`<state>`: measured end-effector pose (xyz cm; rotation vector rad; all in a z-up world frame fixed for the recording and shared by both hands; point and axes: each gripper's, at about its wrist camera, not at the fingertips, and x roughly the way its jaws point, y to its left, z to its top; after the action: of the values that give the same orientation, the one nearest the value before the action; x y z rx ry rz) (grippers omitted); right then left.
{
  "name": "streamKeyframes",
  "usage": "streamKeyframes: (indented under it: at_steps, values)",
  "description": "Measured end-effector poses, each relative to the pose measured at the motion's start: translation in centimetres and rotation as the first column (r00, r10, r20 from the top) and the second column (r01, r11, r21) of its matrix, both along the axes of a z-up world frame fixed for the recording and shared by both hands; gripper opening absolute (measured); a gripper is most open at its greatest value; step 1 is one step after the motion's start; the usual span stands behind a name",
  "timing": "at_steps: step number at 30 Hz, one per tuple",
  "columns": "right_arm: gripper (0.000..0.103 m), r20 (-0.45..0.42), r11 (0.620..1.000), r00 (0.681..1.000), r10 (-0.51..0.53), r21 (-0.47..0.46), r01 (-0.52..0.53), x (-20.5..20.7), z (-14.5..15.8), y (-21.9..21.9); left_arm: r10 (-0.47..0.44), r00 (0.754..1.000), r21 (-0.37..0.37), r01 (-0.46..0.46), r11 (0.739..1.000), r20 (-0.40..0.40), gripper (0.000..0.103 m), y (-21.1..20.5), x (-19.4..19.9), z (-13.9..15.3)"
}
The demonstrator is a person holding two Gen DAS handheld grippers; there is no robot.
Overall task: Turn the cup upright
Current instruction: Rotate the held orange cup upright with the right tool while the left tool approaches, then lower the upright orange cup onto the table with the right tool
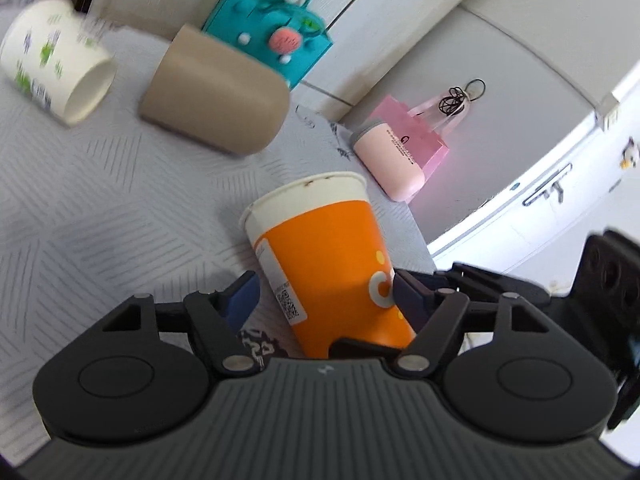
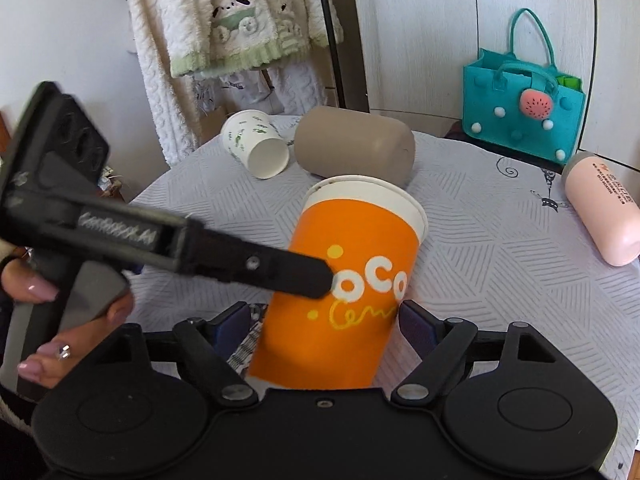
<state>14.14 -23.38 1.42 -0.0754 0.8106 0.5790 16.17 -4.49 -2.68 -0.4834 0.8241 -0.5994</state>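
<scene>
An orange paper cup [image 1: 328, 264] with a white rim stands tilted on the table, mouth up; it also shows in the right wrist view [image 2: 352, 280]. My left gripper [image 1: 324, 292] has the cup between its blue pads; the right pad [image 1: 408, 292] touches the cup and the left pad [image 1: 242, 296] stands a little off it. In the right wrist view a left finger [image 2: 296, 274] lies against the cup's side. My right gripper [image 2: 324, 320] is open around the cup's lower part, with gaps on both sides.
A white paper cup with green print [image 2: 256, 144] and a beige tumbler [image 2: 356, 148] lie on their sides behind. A pink bottle [image 2: 604, 216] lies at the right. A teal felt bag [image 2: 524, 108] stands at the back. The round table's edge [image 2: 160, 184] is at the left.
</scene>
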Motion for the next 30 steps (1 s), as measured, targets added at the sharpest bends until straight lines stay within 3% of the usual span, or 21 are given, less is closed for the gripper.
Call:
streamKeyframes:
  at_steps: [3,8,15,21,24,30]
  values:
    - [0.081,0.004,1.000,1.000,-0.004,0.012,0.004,0.1,0.0,-0.2,-0.022,1.000,-0.003,0.022,1.000,0.017,0.067,-0.3,-0.2,0.1]
    - [0.080,0.018,0.999,0.999,-0.032,0.007,0.032,-0.3,0.0,-0.1,-0.043,0.999,-0.041,0.043,0.998,-0.001,0.067,0.1,0.3,-0.2]
    - [0.074,0.078,1.000,0.997,-0.019,0.001,0.019,-1.7,0.6,0.5,-0.036,0.999,-0.070,0.034,0.997,-0.026,0.075,0.7,0.1,-0.7]
    - [0.073,0.166,0.997,0.983,0.075,-0.017,-0.074,-3.5,1.5,1.7,0.008,0.994,-0.030,-0.004,1.000,0.106,0.071,2.4,-2.4,0.9]
    - [0.073,0.210,0.994,0.972,0.106,-0.060,-0.095,-4.1,1.7,3.0,0.004,0.992,-0.010,-0.003,1.000,0.125,0.071,3.2,-2.6,1.4]
    - [0.071,0.350,0.991,0.928,0.128,-0.088,-0.103,-5.7,1.6,5.2,0.018,0.975,0.035,-0.027,0.999,0.223,0.071,4.9,-3.5,2.9]
